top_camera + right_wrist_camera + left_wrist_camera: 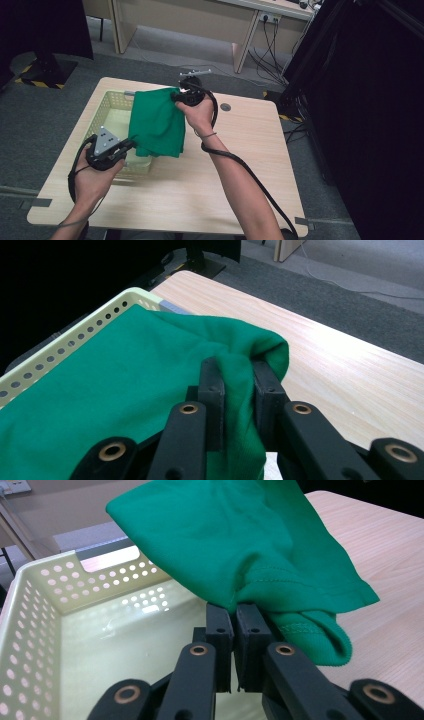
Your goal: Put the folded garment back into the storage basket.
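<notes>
Green cloth (157, 125), creased, drapes the basket (112, 102) at the desk's (240, 165) left edge, hiding its right rim; left gripper (234, 614) and right gripper (239, 371) each clamp a fold.

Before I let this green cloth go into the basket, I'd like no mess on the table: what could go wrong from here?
1. Much of the green cloth hangs over the basket's right rim onto the table, so it may land half outside.
2. The left gripper pinches only a thin bit of hem, which could slip.
3. The right gripper holds a thick bunch; cloth might snag between its fingers on release.
</notes>
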Demonstrator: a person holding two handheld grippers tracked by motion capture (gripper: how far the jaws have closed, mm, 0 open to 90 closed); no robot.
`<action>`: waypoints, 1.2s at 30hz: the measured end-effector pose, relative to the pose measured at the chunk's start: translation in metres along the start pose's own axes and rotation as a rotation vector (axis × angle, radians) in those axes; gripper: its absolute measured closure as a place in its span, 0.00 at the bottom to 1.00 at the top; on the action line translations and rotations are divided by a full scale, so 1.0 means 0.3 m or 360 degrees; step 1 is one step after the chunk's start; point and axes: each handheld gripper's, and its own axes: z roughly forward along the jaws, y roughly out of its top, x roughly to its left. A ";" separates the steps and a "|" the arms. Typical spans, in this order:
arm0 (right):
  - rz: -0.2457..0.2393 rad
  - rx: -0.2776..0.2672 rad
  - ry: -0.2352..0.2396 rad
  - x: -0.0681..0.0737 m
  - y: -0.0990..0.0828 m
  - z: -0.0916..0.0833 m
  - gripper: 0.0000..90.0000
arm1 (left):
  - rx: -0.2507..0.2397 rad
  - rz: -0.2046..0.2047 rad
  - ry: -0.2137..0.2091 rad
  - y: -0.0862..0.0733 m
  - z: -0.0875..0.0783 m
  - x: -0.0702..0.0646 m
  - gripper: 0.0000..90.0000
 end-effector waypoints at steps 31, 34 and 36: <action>-0.0041 0.0000 0.0035 0.068 0.032 0.033 0.88 | -0.0006 -0.0074 0.0062 -0.016 -0.041 0.040 0.96; -0.0036 0.0001 0.0039 0.073 0.033 0.038 0.88 | -0.0006 -0.0081 0.0066 -0.019 -0.044 0.043 0.96; -0.0033 0.0002 0.0040 0.076 0.033 0.040 0.88 | -0.0006 -0.0082 0.0068 -0.020 -0.045 0.044 0.96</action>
